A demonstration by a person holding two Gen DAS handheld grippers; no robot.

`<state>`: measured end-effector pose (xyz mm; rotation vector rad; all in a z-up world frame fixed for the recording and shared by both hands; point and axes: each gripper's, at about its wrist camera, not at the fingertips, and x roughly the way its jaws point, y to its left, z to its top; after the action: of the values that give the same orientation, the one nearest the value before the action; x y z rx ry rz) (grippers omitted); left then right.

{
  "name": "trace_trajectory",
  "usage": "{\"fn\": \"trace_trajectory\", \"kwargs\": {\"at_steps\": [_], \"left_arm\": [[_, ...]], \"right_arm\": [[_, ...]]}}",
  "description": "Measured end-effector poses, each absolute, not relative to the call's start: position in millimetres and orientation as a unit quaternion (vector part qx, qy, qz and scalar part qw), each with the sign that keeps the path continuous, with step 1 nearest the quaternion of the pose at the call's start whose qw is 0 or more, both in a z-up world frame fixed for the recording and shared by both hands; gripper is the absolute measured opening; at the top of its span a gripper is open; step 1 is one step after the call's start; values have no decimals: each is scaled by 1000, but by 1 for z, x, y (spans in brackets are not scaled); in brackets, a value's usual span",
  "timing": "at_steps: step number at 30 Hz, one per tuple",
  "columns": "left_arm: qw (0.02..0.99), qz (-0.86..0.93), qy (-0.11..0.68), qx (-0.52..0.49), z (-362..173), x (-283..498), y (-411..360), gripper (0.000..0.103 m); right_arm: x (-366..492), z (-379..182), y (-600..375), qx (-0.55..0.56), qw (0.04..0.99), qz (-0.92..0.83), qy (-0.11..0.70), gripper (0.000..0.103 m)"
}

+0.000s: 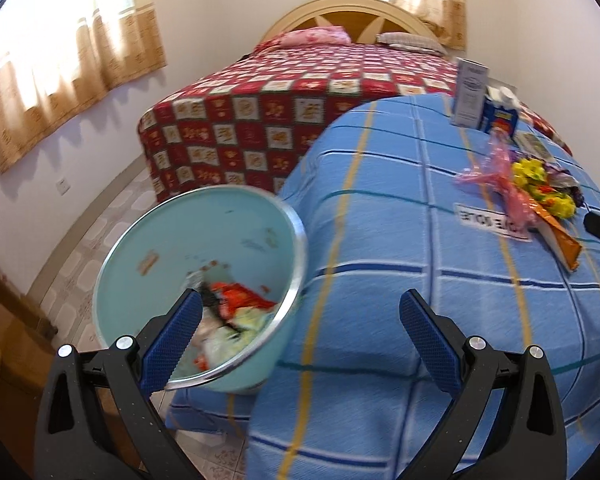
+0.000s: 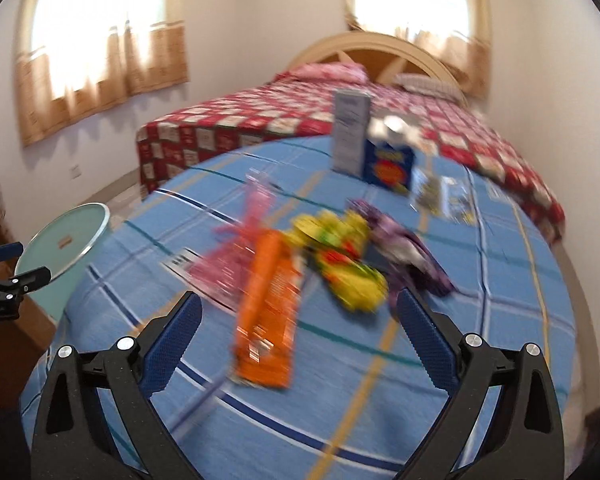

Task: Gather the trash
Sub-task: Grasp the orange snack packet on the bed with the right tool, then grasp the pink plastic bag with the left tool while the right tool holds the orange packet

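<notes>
Trash partly collected, most wrappers were left on the bed.

You held both grippers with jaws spread, gripping nothing: left gripper [image 1: 300, 314] hung over the bed edge with the teal bin [image 1: 172, 248] at its 10 o'clock, already holding some wrappers [image 1: 236, 308]; right gripper [image 2: 298, 316] hovered over the blue bed [image 2: 380, 400] with the orange packet [image 2: 266, 312] at 12 o'clock, apparently next. Pink wrapper [image 2: 240, 256], yellow wrapper [image 2: 344, 264], purple wrapper [image 2: 404, 248] and cartons [image 2: 374, 148] lay uncollected. I'd say well under half done.
</notes>
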<state>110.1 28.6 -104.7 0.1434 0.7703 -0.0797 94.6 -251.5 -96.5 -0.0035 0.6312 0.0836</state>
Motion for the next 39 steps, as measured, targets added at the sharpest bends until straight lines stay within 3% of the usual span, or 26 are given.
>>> {"fn": "trace_trajectory", "kwargs": {"at_steps": [12, 18, 20, 23, 27, 39], "left_arm": [[924, -21, 377, 64, -107, 124, 20, 97], [925, -12, 377, 55, -107, 128, 31, 97], [926, -13, 374, 55, -105, 127, 31, 97], [926, -15, 373, 56, -103, 127, 28, 97], [926, -24, 372, 58, -100, 126, 17, 97], [928, -83, 358, 61, -84, 128, -55, 97]], "right_arm": [[119, -112, -266, 24, 929, 53, 367, 94], [141, -125, -259, 29, 897, 75, 434, 61], [140, -126, -258, 23, 896, 80, 436, 40], [134, -125, -257, 29, 897, 99, 429, 29], [118, -120, -256, 26, 909, 109, 402, 25], [76, -89, -291, 50, 939, 77, 331, 25]]}}
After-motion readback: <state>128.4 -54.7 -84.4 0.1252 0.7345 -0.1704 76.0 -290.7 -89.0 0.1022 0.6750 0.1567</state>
